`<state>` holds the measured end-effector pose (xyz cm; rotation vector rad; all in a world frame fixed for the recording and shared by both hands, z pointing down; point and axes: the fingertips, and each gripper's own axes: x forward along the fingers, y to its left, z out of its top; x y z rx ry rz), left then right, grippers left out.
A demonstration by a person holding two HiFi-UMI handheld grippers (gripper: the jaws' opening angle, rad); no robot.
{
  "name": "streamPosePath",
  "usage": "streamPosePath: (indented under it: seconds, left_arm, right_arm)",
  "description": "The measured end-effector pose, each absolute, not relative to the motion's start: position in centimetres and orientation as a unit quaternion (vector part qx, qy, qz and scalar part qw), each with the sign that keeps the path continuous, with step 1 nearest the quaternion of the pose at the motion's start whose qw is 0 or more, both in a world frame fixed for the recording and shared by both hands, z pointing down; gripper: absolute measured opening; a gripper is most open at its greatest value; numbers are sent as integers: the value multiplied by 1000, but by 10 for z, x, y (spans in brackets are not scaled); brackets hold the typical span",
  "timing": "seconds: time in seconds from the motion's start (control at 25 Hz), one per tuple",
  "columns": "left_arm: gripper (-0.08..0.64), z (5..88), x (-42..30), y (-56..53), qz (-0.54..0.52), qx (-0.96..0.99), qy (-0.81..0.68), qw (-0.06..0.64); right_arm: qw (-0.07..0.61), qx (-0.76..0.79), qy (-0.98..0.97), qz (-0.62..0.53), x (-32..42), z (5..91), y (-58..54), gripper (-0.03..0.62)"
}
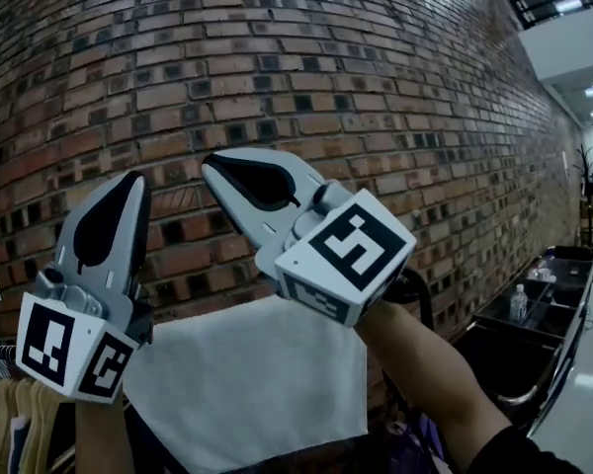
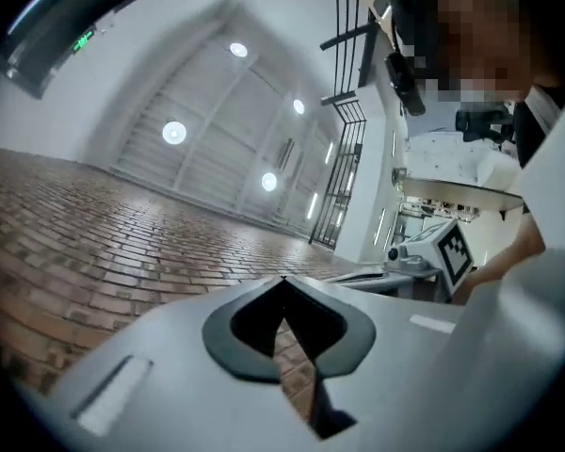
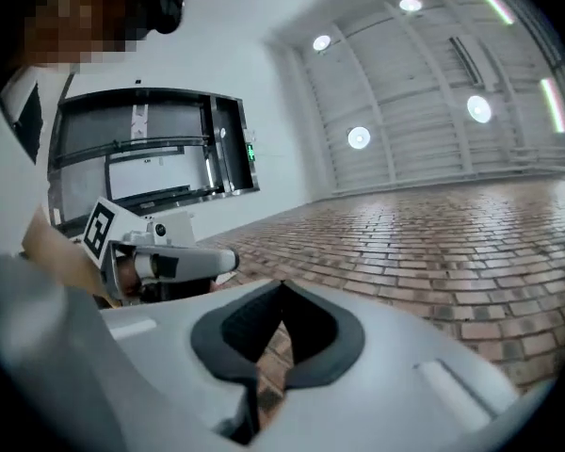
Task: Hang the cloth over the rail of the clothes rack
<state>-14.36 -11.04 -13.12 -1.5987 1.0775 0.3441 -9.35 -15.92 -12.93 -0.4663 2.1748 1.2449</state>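
In the head view the left gripper at 9 o'clock and the right gripper near the centre are pointing up with fingers clenched on nothing. The white cloth is hanging flat at 6 o'clock just below them, apparently draped over a rail it is hiding, so the hanging is looking done. Nothing readable is showing: the marker cubes are carrying only black-and-white squares, and the green sign is appearing too small to read.
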Motion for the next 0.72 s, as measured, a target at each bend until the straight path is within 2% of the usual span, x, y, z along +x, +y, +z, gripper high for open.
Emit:
streamPosePath:
  seconds: [0.2, 0.48, 0.72]
  left_arm:
    - [6, -31, -130, -108, 157, -711, 465, 503]
    - [6, 154, -154, -176, 86, -737, 583, 330]
    - [7, 278, -151, -191, 74, -765, 611, 190]
  right_arm:
    - [320, -186, 843, 390, -101, -35, -145, 5]
    - [234, -250, 913, 224, -129, 160, -192, 5]
    - [186, -264, 941, 101, -121, 271, -205, 5]
